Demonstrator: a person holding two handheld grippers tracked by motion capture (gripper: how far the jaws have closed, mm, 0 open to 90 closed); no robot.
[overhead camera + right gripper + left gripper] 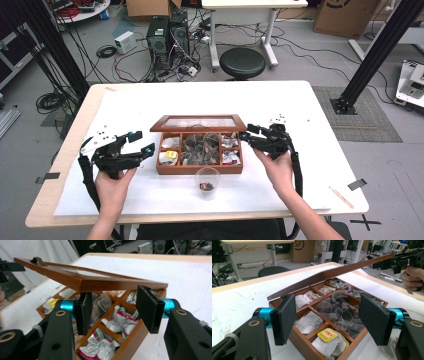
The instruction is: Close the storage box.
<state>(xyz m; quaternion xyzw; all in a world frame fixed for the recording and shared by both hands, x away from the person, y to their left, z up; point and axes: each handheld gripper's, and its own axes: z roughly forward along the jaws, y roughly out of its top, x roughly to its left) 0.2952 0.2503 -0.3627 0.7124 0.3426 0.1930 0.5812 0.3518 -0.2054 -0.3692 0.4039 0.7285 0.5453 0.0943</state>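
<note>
A wooden tea box (pixel 200 169) sits mid-table, its glass-paned lid (pixel 198 122) raised partway and tilted. Its compartments hold tea bags: pale ones and a yellow-tagged bag (pixel 328 335) at the left, dark ones (pixel 337 307) in the middle, red-and-green packets (pixel 117 322) at the right. My right gripper (pixel 247 133) is open at the box's right end, and the lid's front edge (pixel 110 285) lies across the tips of its jaws. My left gripper (pixel 141 142) is open just left of the box, with nothing between its pads (pixel 284 317).
A clear plastic cup (pixel 207 182) with something small and dark in it stands just in front of the box. A thin wooden stick (pixel 341 196) lies at the front right. A white sheet (pixel 300 105) covers the table. A black stool (pixel 242 62) stands beyond the far edge.
</note>
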